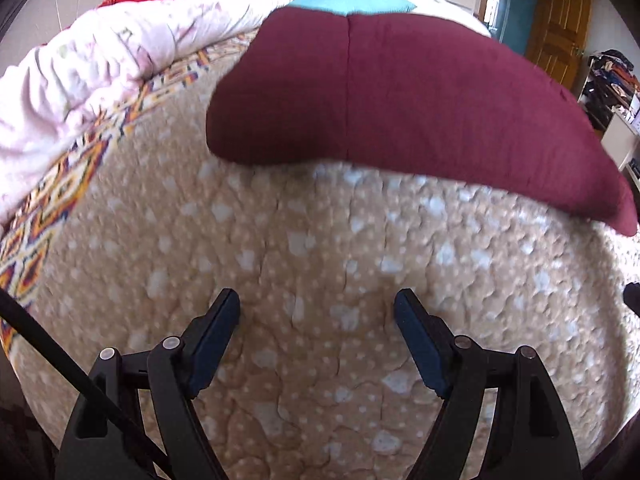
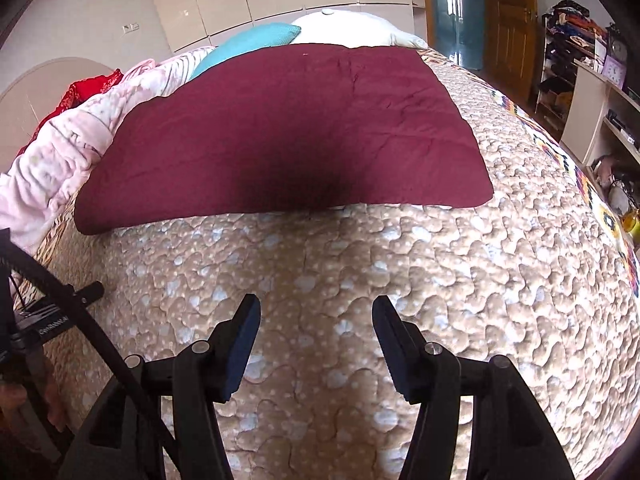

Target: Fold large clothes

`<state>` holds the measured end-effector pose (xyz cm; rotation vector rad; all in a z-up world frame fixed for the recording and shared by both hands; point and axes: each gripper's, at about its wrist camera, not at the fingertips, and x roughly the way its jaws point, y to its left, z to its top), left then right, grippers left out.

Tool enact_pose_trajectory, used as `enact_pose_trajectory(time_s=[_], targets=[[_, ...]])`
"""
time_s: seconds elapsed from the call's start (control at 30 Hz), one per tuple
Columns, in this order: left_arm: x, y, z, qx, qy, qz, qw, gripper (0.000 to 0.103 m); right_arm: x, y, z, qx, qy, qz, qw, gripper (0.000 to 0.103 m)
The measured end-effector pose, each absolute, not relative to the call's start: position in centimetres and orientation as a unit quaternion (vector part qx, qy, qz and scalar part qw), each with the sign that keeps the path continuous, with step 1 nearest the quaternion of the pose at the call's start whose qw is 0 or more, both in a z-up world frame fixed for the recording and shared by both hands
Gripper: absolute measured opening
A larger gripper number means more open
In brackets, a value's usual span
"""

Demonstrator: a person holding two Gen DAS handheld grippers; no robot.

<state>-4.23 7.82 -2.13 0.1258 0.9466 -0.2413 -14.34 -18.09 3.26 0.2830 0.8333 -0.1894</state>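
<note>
maroon garment (image 2: 288, 136) flat, bedspread (image 2: 400, 280) bare below

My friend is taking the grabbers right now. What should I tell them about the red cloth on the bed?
Left gripper: open, nothing between the fingers, over bare quilt.
Right gripper: open, also empty, over the quilt.
The maroon cloth lies flat on the beige quilted bedspread, folded into a rough rectangle, its near edge just ahead of both grippers. Pink bedding is bunched along its left side; a turquoise pillow sits behind it.
Done: cloth laid out and looks folded at least once.
Left: probably more folds; take hold of the near edge or corners.
</note>
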Motion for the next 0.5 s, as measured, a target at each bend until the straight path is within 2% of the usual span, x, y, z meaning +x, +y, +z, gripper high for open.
enact_pose_trajectory(time_s=[0.3, 0.5], targets=[[-4.5, 7.8, -3.1, 0.066, 0.445, -0.108, 0.887, 0.091, -14.6, -16.1, 2.1, 0.129, 0.400, -0.095, 0.902, 0.065], [-4.4, 8.0, -3.3, 0.063, 0.444, -0.108, 0.887, 0.093, -14.8, -15.0, 1.4, 0.122, 0.406, -0.106, 0.900, 0.069]])
